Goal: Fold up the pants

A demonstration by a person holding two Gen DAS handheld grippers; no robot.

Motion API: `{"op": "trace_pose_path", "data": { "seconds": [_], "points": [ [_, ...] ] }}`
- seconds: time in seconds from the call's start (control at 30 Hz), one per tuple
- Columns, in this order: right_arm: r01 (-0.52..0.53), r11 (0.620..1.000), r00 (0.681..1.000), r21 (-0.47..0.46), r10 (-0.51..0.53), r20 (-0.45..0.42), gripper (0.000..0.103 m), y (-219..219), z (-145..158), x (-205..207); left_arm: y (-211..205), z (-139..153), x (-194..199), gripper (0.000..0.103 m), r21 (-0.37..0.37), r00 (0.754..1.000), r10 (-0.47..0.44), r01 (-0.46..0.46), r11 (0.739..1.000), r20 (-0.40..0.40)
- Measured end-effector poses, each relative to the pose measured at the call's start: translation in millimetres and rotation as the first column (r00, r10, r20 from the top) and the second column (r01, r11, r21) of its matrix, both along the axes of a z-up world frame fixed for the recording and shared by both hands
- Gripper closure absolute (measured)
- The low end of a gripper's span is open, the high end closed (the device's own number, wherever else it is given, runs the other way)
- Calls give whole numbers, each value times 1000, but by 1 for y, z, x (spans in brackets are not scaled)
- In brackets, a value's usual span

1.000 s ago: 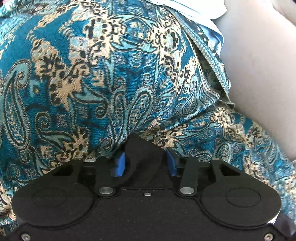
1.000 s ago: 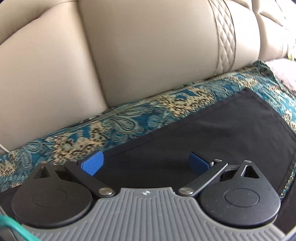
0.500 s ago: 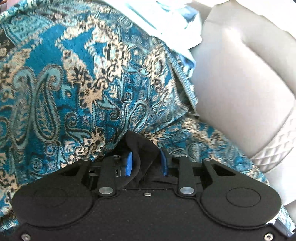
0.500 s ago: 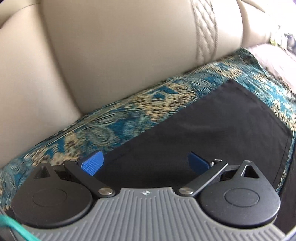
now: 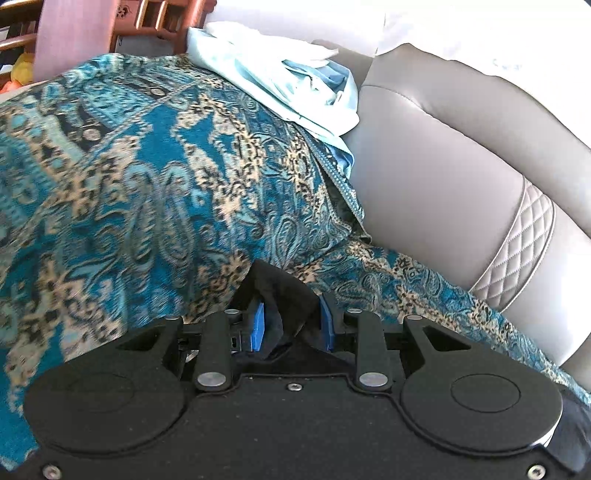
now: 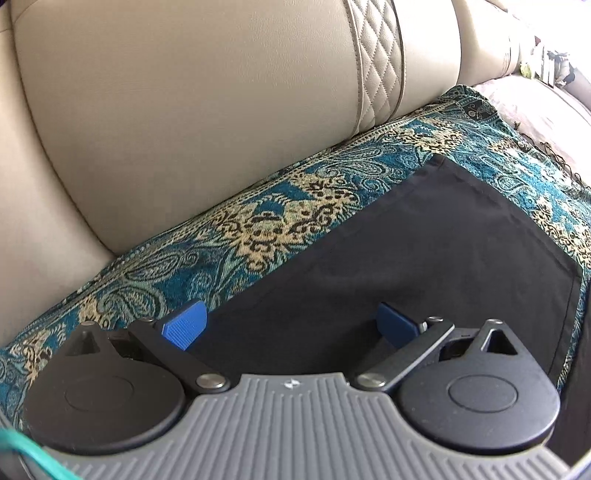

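Note:
The black pants (image 6: pixel 424 258) lie flat on a teal paisley throw (image 6: pixel 258 225) over the sofa seat. In the left wrist view, my left gripper (image 5: pixel 291 325) is shut on a bunched fold of the black pants (image 5: pixel 280 291), with the cloth pinched between its blue pads and lifted above the throw (image 5: pixel 129 184). In the right wrist view, my right gripper (image 6: pixel 291 325) stands wide open just above the pants, near their long edge. Nothing sits between its blue fingertips (image 6: pixel 184 326).
The beige leather sofa back (image 6: pixel 184 110) rises right behind the throw, with a quilted stripe (image 6: pixel 380 55). Pale blue clothes (image 5: pixel 295 81) are piled on the throw by the sofa back. Wooden furniture (image 5: pixel 155 18) shows beyond the sofa's end.
The left gripper has lifted and swung with the pants fold, so the sofa back and the pale clothes came into view. The right gripper has drifted left along the pants, still open.

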State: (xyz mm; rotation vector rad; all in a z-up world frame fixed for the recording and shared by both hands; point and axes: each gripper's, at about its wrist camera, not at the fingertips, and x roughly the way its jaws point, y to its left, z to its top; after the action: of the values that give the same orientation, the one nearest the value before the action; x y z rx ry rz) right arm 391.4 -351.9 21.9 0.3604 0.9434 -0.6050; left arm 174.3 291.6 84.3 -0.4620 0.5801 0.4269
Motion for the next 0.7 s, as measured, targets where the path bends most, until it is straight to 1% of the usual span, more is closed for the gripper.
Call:
{"op": "trace_pose_path", "data": {
  "seconds": [0.07,0.17,0.33,0.4,0.43,0.47,0.5,0.53,0.57,0.6,0.63,0.7],
  "points": [
    [1,1000,1000,-1,-1,-8,0,-2,-1,4,-2,-2,-8,75,8,1000,0,0,1000,-2],
    [5,1000,1000,-27,-5,-31,0,-3,-4,11,-5,-5,-13,75,32,1000,-4,4,999,-4],
    [-3,995,997,-95,-4,-74,0,-1,-12,22,-5,-10,-16,75,39,1000,-4,4,999,-13],
    [4,995,998,-103,-11,-68,0,-1,-13,24,-5,-11,-16,75,39,1000,-2,2,999,-16],
    [5,995,998,-97,-12,-63,6,-1,-13,24,-4,-12,-15,75,40,1000,-1,2,999,-16],
    [-2,996,998,-94,-3,-59,10,-1,-12,24,-4,-12,-15,75,42,1000,0,1,999,-16],
    [-11,995,998,-102,5,-58,21,-1,-11,24,-4,-12,-15,74,44,1000,0,1,999,-17],
    [-18,993,998,-116,12,-57,41,0,-9,24,-3,-12,-14,74,45,1000,-1,1,999,-18],
    [-20,992,999,-127,13,-53,54,0,-6,22,-3,-13,-15,74,45,1000,0,1,999,-18],
    [-16,991,999,-133,10,-49,91,-1,-2,21,-3,-12,-14,75,46,1000,1,-1,999,-18],
    [-2,992,999,-130,-4,-46,100,-3,2,18,-2,-12,-14,74,45,1000,2,-2,999,-16],
    [24,997,1000,-74,-24,8,101,-13,12,6,-1,-11,-16,74,43,1000,8,-7,999,-13]
  ]
}}
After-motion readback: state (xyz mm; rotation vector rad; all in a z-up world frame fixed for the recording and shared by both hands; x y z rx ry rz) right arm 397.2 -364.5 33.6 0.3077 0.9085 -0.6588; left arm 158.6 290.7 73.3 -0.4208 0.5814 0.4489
